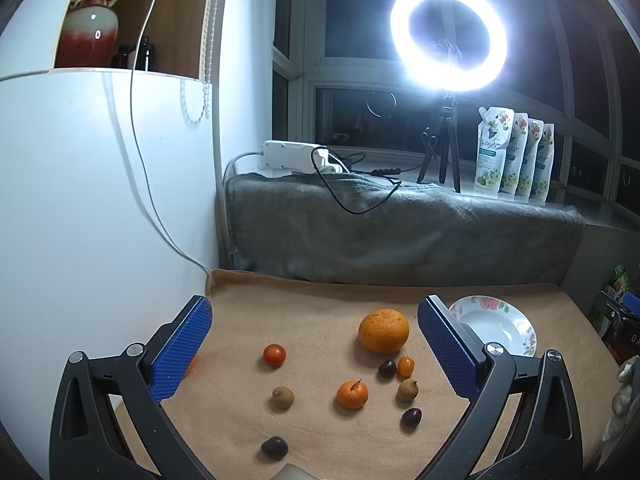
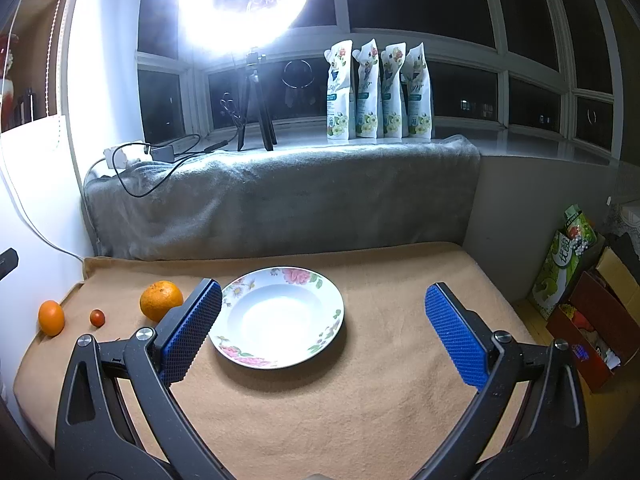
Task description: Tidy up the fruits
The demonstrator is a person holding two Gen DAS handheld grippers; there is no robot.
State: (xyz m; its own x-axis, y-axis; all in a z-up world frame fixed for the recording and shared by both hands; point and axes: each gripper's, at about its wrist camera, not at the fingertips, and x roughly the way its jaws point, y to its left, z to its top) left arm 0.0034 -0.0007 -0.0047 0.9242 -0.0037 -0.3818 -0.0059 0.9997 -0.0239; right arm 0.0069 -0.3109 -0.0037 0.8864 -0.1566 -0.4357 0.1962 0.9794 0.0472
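Observation:
Fruits lie scattered on a tan cloth [image 1: 320,316]. In the left wrist view: a large orange [image 1: 383,330], a small mandarin [image 1: 351,394], a red tomato [image 1: 274,355], a kumquat [image 1: 405,366], two brown longans [image 1: 283,397] [image 1: 407,390] and three dark fruits [image 1: 387,368] [image 1: 411,417] [image 1: 274,447]. My left gripper [image 1: 316,344] is open above them, empty. A floral white plate [image 2: 320,300] is empty. My right gripper [image 2: 324,328] is open and empty, over the plate's near side. The large orange [image 2: 161,300], another orange [image 2: 51,317] and the tomato [image 2: 97,317] show left of it.
A grey blanket [image 1: 400,224] covers the ledge behind the cloth, with a power strip [image 1: 292,154], a ring light on a tripod [image 1: 448,36] and several white pouches [image 1: 516,152]. A white cabinet [image 1: 80,200] stands at left. Boxes and bags [image 2: 580,292] sit on the floor at right.

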